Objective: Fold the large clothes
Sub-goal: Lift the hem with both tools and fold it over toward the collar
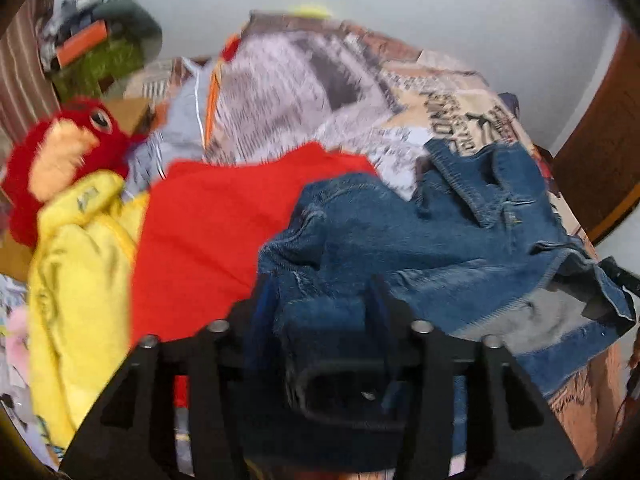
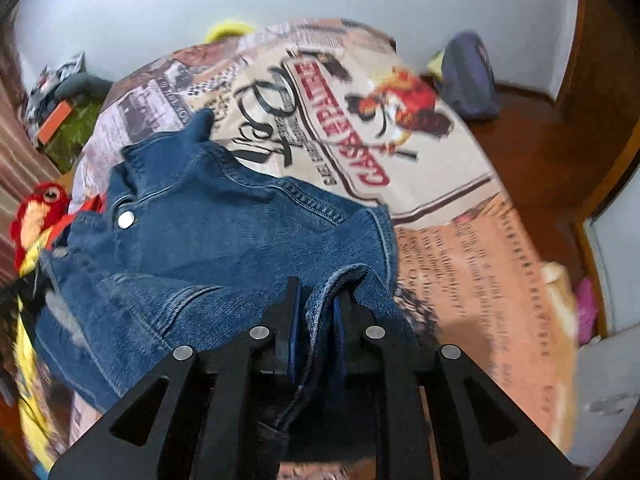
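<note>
Left gripper (image 1: 320, 292): jaws apart, denim bunched between the fingers; whether the pads press on it cannot be told.
Right gripper (image 2: 318, 300): jaws narrow, pinching a fold of the denim jacket's edge.
Denim jacket (image 2: 224, 232): crumpled on the printed bedspread (image 2: 460, 240), near its front edge; a metal button (image 2: 126, 220) faces up.
Red garment (image 1: 224, 232): on the bedspread, just left of the jacket, partly under it.
Yellow garment (image 1: 80, 264): left of the red one, touching it.
Red plush toy (image 1: 60, 152): at the bedspread's left side, behind the yellow garment.
</note>
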### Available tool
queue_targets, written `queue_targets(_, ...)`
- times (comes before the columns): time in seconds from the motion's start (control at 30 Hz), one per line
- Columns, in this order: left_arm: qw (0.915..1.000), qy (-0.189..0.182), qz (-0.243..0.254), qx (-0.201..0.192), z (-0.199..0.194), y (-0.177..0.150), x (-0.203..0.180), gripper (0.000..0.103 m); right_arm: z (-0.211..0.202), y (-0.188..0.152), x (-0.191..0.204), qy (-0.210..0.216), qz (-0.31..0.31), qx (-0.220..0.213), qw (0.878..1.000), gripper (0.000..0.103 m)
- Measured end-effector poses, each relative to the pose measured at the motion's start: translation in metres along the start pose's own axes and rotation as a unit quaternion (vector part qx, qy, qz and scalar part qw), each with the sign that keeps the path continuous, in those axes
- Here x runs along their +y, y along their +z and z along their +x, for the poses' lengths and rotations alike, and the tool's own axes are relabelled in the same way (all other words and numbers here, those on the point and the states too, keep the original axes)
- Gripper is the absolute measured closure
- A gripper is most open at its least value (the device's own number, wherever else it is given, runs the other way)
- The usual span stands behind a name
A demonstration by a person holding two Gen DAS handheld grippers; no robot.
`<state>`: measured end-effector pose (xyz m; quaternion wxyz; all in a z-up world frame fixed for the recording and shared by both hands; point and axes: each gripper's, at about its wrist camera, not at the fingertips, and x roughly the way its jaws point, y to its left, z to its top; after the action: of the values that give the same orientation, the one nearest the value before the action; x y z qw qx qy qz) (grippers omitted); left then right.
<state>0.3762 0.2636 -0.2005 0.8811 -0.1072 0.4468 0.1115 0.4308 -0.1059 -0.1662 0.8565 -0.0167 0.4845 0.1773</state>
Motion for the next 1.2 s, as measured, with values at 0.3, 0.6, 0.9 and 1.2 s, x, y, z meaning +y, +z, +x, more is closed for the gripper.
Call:
queue_targets(0.3, 0.9971, -0.029, 0.063, -0.032, -0.065, -0.024, -0.028, 0.036, -0.076, -0.023, 0.049, -0.009, -0.07, -0.08, 0.994, 0.062)
queue_targets(0.6, 0.9882, -0.025, 0.15, 0.022, -0.037, -0.077, -0.063, 0.036, -0.046, -0.066, 0.097, 0.045, -0.109, -0.002, 0.993, 0.062)
queue_targets(0.9, 0.9878, -0.004, 0.154, 0.022, 0.009, -0.056, -0.056, 0.029, 0.018, -0.053, 0.131, 0.038, -0.158, 0.057, 0.985, 0.062)
queue_targets(1.2, 0.9997, 0.001, 0.014, 0.018, 0.048, 0.047, -0.006, 0.029, 0.039, 0.055, 0.115, -0.04, -0.084, -0.006, 0.996, 0.062)
